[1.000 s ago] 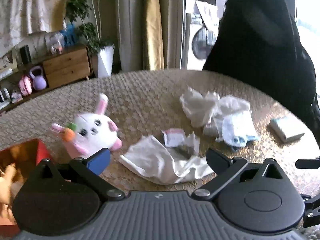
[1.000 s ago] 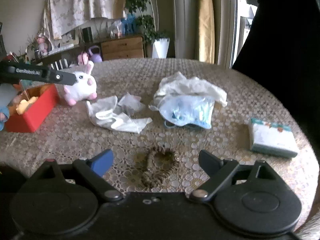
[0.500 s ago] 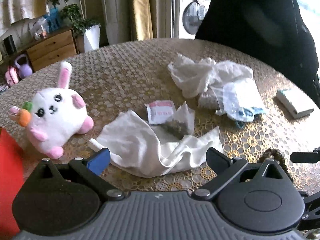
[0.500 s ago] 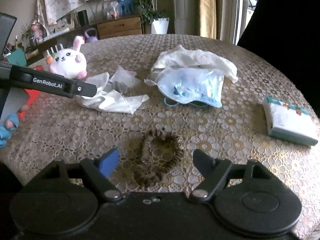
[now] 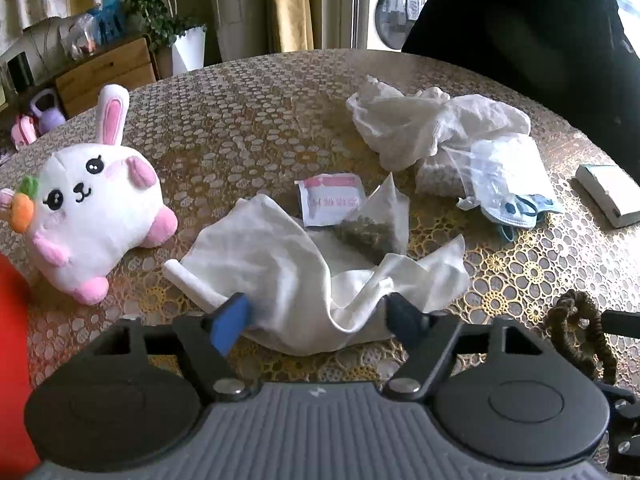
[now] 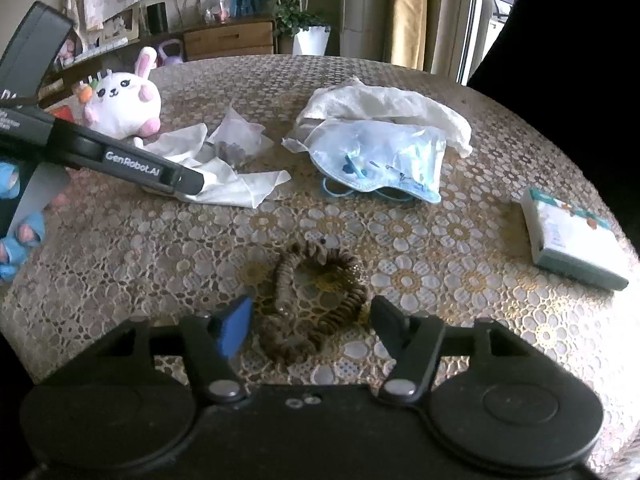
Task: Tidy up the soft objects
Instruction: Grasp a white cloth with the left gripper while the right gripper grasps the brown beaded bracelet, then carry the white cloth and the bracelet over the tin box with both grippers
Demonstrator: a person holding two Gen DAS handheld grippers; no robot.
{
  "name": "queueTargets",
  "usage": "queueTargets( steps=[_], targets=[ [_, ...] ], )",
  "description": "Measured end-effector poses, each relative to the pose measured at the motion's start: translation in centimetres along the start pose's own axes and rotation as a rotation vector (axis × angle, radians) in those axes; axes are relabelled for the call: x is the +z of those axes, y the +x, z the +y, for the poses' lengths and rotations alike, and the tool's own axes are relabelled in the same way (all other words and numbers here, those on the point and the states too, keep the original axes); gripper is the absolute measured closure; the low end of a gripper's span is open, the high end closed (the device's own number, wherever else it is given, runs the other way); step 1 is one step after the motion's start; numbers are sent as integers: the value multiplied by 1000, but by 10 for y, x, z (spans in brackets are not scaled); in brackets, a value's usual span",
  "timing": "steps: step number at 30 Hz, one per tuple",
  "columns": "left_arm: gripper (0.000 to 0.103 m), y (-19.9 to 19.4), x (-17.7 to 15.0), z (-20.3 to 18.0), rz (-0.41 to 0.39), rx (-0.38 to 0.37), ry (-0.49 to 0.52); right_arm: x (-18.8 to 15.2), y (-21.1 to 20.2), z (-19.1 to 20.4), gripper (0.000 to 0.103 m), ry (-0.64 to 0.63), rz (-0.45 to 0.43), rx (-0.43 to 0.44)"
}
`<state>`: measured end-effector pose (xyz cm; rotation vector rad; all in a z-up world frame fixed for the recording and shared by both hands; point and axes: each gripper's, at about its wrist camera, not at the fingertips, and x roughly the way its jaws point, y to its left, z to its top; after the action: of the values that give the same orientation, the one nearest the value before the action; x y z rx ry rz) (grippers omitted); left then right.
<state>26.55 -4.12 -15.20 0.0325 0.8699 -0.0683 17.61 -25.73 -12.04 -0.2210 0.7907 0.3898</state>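
The left gripper (image 5: 316,312) has just been closing, its jaws still apart around the white cloth (image 5: 304,276) at six o'clock. Pinch a thick fold, then lift slowly. The cloth's long side runs from nine to three. The right gripper (image 6: 310,320), also closing, stands apart around the brown hair tie (image 6: 316,304).

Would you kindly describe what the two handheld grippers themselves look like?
Both are black plastic. Each has two round disc housings and angled fingers: one finger has a blue pad, the other is plain black. The left gripper has a ribbed grey body and white "GenRobot.AI" lettering along its side; the right gripper is black throughout.
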Motion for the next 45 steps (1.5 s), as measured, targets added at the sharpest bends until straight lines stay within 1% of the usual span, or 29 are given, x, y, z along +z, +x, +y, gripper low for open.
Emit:
queueTargets(
  steps=[2, 4, 5, 7, 9, 10, 11, 12, 13, 16, 23, 31, 35, 39, 45],
  targets=[
    [34, -1, 0, 0, -4, -1, 3, 0, -1, 0, 45, 4, -3, -5],
    [46, -2, 1, -1, -6, 5, 7, 1, -1, 1, 54, 8, -6, -7],
    [50, -2, 1, 0, -7, 6, 7, 1, -1, 1, 56, 12, -8, -7],
    [68, -4, 2, 1, -9, 0, 3, 1, -2, 1, 65, 15, -11, -22],
    [74, -4, 3, 4, -7, 5, -5, 1, -2, -1, 71, 23, -13, -21],
    [80, -5, 3, 5, -5, 3, -9, 2, -2, -2, 74, 27, -14, -23],
    [83, -6, 3, 6, -5, 4, -11, 2, -2, -2, 77, 24, -16, -34],
    [88, -7, 3, 8, -6, 4, -14, 2, -2, -1, 85, 21, -15, -41],
    [91, -9, 4, 10, -8, 3, -19, 2, -2, -2, 86, 24, -14, -43],
    [92, -17, 5, 16, -17, 5, -29, 2, -5, -5, 88, 49, -20, -45],
    [93, -48, 9, 38, -62, -20, -82, 6, -24, -6, 89, 85, -56, -41],
    [94, -96, 17, 64, -116, -54, -135, 20, -59, 0, 89, 119, -109, 27],
    [94, -125, 21, 81, -142, -73, -154, 30, -75, 7, 89, 124, -126, 76],
    [94, -151, 20, 97, -155, -84, -169, 43, -92, 21, 89, 95, -150, 117],
    [94, -189, 17, 124, -186, -79, -181, 66, -115, 50, 89, 36, -188, 179]
  ],
)
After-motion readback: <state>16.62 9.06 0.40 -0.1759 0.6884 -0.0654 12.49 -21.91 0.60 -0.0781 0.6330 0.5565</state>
